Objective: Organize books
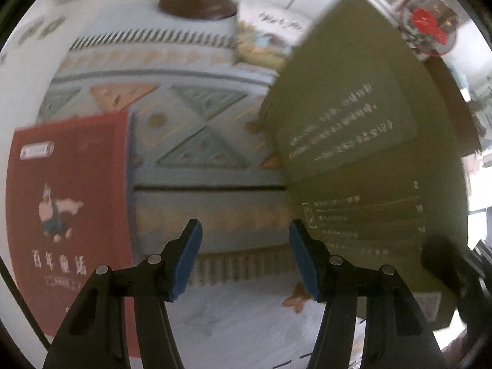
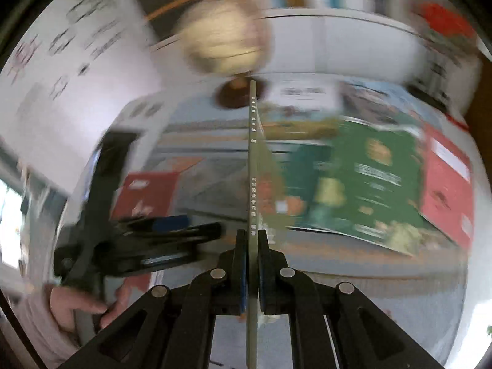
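My right gripper point(image 2: 252, 236) is shut on a thin olive-green book point(image 2: 252, 160), which I see edge-on, standing upright above the table. In the left wrist view the same olive book point(image 1: 353, 141) fills the right side, its cover with white print facing me. My left gripper point(image 1: 246, 246) is open over the patterned table runner point(image 1: 200, 117) with nothing between its blue pads point(image 1: 190, 258). A red book point(image 1: 67, 209) lies flat to its left. In the blurred right wrist view, a green book point(image 2: 363, 184) and another red book point(image 2: 446, 184) lie overlapping on the right.
A globe on a dark round base point(image 1: 198, 7) stands at the back of the runner, next to an illustrated book point(image 1: 264, 37). A glass ball with red flowers point(image 1: 430, 27) sits far right. A hand point(image 2: 77, 304) holds the left gripper point(image 2: 138, 236).
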`<state>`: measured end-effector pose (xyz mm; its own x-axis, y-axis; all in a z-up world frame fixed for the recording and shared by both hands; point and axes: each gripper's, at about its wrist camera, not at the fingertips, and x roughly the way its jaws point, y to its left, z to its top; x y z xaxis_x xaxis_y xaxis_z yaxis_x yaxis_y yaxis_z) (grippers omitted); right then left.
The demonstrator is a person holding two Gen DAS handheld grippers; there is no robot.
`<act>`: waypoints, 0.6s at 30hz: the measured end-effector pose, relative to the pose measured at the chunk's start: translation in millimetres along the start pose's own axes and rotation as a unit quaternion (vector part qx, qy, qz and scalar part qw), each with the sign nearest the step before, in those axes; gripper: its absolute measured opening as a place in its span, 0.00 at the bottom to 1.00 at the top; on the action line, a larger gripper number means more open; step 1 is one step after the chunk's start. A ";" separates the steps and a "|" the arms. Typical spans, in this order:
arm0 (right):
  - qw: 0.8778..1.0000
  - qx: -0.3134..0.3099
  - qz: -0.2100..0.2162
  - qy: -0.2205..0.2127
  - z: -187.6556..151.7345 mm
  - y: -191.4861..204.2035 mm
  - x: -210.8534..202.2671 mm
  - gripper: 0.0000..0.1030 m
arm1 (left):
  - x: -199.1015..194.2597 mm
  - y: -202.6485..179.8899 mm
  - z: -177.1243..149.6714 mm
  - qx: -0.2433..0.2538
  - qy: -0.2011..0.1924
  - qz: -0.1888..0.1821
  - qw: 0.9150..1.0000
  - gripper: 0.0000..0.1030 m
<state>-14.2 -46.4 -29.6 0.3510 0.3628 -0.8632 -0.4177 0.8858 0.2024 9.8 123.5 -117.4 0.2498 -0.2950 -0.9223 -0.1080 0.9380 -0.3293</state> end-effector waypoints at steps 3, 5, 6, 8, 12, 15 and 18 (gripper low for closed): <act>0.999 -0.029 0.016 0.013 0.1 23.6 13.7 0.05 | -2.2 12.6 -3.5 -0.014 -0.004 0.015 1.000 0.55; 0.999 -0.022 0.039 0.030 -1.1 24.2 23.1 0.06 | -4.7 20.1 -3.8 -0.025 -0.006 0.017 1.000 0.55; 0.998 -0.018 0.055 0.039 -2.0 24.5 28.2 0.06 | -5.9 25.4 -3.3 -0.033 -0.006 0.016 0.999 0.55; 0.997 -0.014 0.065 0.048 -3.4 27.0 35.6 0.06 | -7.1 31.7 -2.0 -0.041 -0.006 0.019 0.999 0.55; 0.990 0.013 0.112 0.081 -9.0 29.9 53.5 0.11 | -6.7 41.6 -2.1 -0.051 -0.001 0.021 0.998 0.55; 0.982 0.031 0.147 0.111 -11.1 30.7 64.8 0.17 | -8.3 49.1 -4.6 -0.063 -0.002 0.024 0.998 0.55; 0.975 0.046 0.180 0.125 -14.0 26.7 66.1 0.19 | -8.1 60.4 -8.4 -0.082 -0.001 0.017 0.996 0.55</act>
<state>-13.8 -2.9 -87.7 -0.0249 0.5835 -0.8118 -0.3944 0.7404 0.5443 -6.8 181.0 -131.6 0.2457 -0.2627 -0.9331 -0.2727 0.9050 -0.3266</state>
